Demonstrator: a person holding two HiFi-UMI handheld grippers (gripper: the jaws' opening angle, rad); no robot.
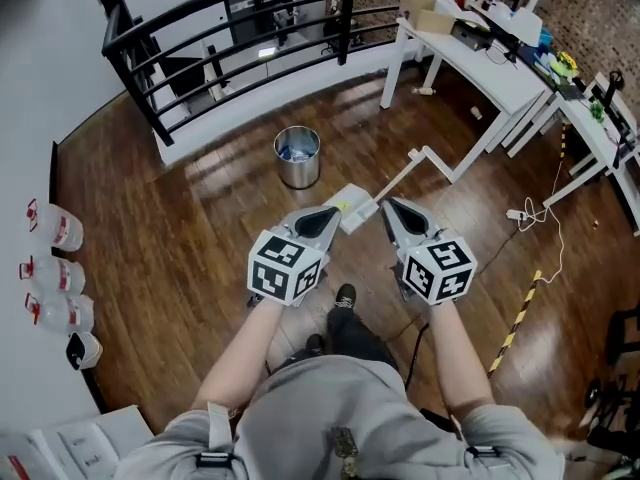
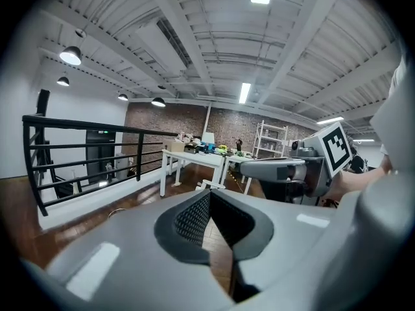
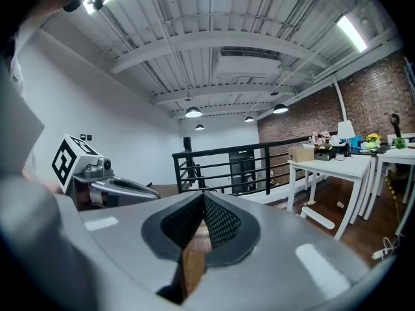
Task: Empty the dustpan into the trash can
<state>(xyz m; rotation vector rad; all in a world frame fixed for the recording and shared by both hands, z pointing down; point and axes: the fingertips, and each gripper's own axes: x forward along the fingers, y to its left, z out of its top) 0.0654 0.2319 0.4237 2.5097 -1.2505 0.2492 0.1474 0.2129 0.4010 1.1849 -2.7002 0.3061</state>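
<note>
Dustpan (image 1: pixel 352 209): white, on the floor just short of the trash can (image 1: pixel 297 156), person's side. Left claw (image 1: pixel 334 212), right claw (image 1: pixel 385 205): both pinched closed, holding nothing, same side of can. Recommended: spread claw first, grip handle (image 1: pixel 396 177), carry level.

Item counts, head view.
2 grippers: left gripper (image 1: pixel 334 212), right gripper (image 1: pixel 387 206); 1 trash can (image 1: pixel 297 156); 1 dustpan (image 1: pixel 353 208); 3 jugs (image 1: pixel 52 226) (image 1: pixel 48 272) (image 1: pixel 58 312) by the wall; 2 tables (image 1: pixel 480 60) (image 1: pixel 605 138); 1 railing (image 1: pixel 347 18); 1 power strip (image 1: pixel 517 214).
</note>
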